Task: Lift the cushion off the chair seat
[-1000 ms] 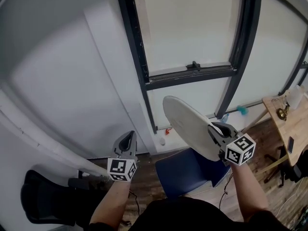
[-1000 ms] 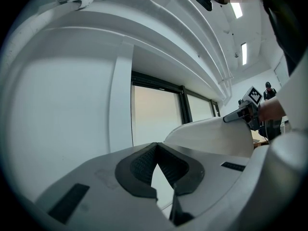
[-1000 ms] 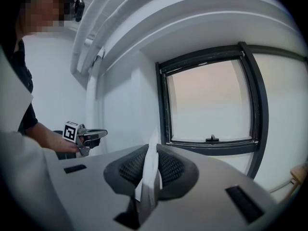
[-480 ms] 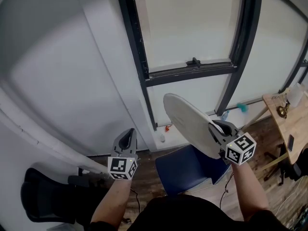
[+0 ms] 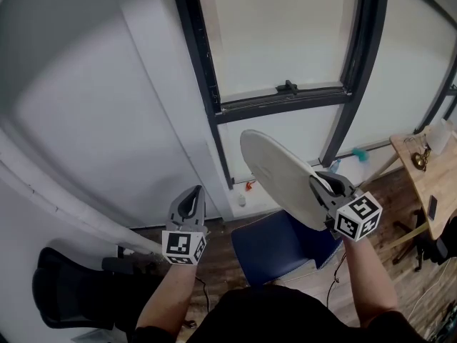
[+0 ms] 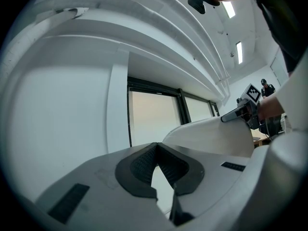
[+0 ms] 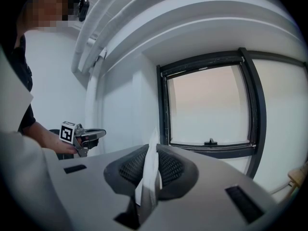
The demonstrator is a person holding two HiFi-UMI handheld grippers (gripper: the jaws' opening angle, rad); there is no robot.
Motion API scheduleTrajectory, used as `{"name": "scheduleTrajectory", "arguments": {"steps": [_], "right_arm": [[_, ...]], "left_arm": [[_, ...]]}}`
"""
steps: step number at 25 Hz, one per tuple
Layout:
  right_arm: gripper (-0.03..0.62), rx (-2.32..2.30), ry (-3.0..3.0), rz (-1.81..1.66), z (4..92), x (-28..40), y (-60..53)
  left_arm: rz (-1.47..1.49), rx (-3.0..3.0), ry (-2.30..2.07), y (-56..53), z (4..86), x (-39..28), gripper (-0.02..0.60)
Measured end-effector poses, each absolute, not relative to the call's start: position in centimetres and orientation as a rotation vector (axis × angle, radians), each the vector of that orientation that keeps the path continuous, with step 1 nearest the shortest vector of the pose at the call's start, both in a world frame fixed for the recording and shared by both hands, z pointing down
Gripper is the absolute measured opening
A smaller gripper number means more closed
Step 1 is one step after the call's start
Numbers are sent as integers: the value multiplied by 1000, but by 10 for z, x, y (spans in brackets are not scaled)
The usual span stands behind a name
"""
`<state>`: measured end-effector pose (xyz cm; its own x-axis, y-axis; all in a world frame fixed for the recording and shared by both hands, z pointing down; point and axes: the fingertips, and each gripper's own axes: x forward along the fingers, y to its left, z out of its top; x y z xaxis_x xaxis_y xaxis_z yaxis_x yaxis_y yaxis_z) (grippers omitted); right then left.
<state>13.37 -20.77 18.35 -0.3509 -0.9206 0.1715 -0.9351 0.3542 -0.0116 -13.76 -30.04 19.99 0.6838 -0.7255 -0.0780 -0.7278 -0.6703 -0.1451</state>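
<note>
A round, flat off-white cushion (image 5: 280, 181) hangs tilted in the air above the blue chair seat (image 5: 275, 247), clear of it. My right gripper (image 5: 323, 188) is shut on the cushion's near right edge. In the right gripper view that edge shows as a thin white sheet (image 7: 152, 170) pinched between the dark pads. My left gripper (image 5: 190, 204) is off to the left, apart from the cushion, shut with nothing in it. In the left gripper view its ribbed pads (image 6: 144, 163) meet at the tip, and the cushion (image 6: 216, 137) and the right gripper (image 6: 243, 113) lie beyond on the right.
A dark-framed window (image 5: 285, 97) and white wall stand straight ahead. A wooden table (image 5: 428, 174) with small items is at the right edge. A black office chair (image 5: 68, 291) sits at the lower left. Wood floor lies around the blue chair.
The cushion and both grippers keep their places; only the head view has shifted slightly.
</note>
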Motion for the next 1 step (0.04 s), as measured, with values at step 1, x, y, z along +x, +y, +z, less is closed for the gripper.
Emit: {"name": "scheduleTrajectory", "arguments": {"steps": [1], "right_arm": [[51,1707,-2473,158,182,134,-207]], "left_arm": [[18,-2729,1185,-300,201,-136,3]]}}
